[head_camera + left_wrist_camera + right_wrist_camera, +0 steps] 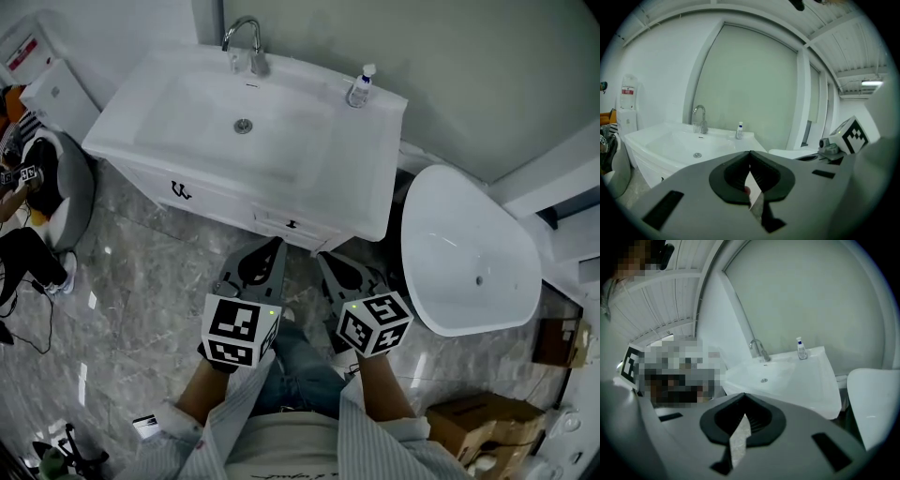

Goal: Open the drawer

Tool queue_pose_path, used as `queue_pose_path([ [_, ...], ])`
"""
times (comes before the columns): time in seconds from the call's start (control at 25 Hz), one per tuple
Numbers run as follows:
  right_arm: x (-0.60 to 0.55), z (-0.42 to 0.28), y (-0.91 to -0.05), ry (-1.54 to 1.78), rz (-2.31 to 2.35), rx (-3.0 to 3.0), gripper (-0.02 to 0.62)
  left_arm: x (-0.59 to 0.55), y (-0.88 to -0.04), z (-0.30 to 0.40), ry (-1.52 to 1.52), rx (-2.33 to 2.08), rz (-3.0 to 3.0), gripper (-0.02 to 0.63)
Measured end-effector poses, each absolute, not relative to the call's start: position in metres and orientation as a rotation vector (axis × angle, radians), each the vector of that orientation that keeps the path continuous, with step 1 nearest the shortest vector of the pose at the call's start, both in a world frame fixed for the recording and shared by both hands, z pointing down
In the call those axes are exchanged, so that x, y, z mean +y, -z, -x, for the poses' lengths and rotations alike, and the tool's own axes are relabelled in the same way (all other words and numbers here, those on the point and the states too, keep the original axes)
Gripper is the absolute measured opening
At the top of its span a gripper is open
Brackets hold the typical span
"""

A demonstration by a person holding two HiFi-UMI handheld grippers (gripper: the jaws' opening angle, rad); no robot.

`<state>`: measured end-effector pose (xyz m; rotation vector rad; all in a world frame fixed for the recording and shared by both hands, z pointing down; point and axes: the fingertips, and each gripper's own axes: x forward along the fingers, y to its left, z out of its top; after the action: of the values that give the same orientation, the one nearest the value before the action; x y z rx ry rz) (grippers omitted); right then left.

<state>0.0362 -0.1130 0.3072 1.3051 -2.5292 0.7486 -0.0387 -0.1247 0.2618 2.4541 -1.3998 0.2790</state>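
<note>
A white vanity (370, 202) carries a sink basin, and its front holds a shut drawer (281, 225) with a small dark handle (292, 224). My left gripper (277, 243) is shut and empty, its tips just short of the drawer front, left of the handle. My right gripper (321, 257) is also shut and empty, a little to the right and below the vanity's edge. In the left gripper view the shut jaws (750, 153) point over the sink (661, 140). In the right gripper view the shut jaws (743, 395) point toward the sink (806, 385) from the side.
A chrome faucet (246, 39) and a small bottle (360, 86) stand at the back of the sink. A second dark handle (181, 191) is on the left cabinet front. A white bathtub (469, 253) lies to the right, cardboard boxes (487, 427) at the lower right, a seated person (28, 244) at the left.
</note>
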Motion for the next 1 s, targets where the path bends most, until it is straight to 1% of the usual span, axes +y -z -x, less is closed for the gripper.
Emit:
queue_pose_path([
  [0.24,-0.117,-0.035,-0.318,-0.777,-1.341,-2.507,0.005,-0.13,-0.284,0.036,-0.325,-1.352,-2.441,0.017],
  [0.48,-0.115,-0.031,-0.349,-0.831,-1.341,-2.464,0.005,-0.134,-0.312,0.035,-0.386,-1.318,-2.445,0.017],
  [1.0,-0.126,-0.041,-0.414,-0.936,-1.449,-2.4,0.005,-0.145,-0.403,0.03,-0.462,-1.255,-2.396,0.017],
])
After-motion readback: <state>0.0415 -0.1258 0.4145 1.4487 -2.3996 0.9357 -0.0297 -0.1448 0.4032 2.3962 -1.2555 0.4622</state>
